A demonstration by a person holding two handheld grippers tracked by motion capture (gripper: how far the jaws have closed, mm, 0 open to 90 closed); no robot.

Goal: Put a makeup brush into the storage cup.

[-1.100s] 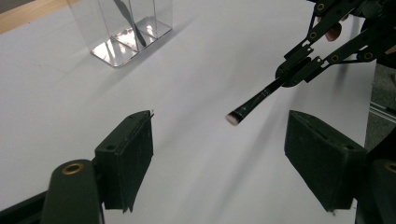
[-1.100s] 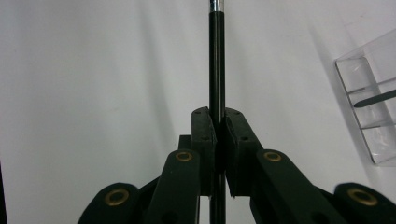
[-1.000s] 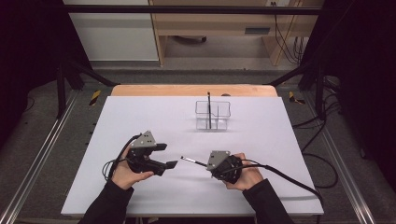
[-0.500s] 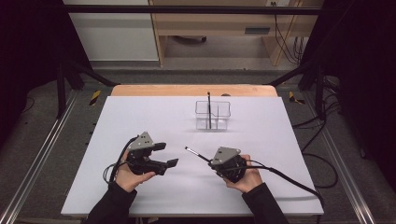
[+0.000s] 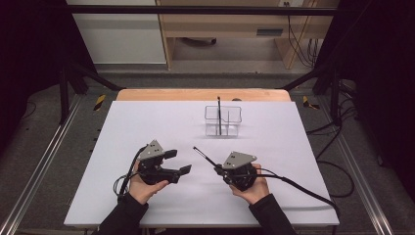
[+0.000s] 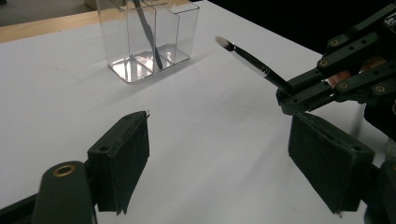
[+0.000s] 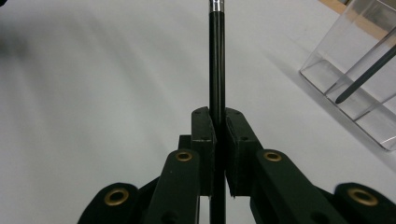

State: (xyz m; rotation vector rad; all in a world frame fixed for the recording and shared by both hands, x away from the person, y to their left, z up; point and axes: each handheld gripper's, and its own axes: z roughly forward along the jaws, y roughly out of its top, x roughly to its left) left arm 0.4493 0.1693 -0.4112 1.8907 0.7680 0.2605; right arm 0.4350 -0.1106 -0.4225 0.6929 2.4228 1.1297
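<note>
The right gripper (image 7: pixel 218 135) is clamped on the brush (image 7: pixel 216 70) handle, above the table (image 5: pixel 147 122). The left gripper (image 6: pixel 233 158) stands open, empty. The brush looks light, stiff and slippery; grip mid-handle, never the bristles

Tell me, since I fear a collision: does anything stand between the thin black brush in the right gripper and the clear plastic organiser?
Nothing visible: bare white table lies between the thin black brush and the clear plastic organiser, where another brush already stands.
</note>
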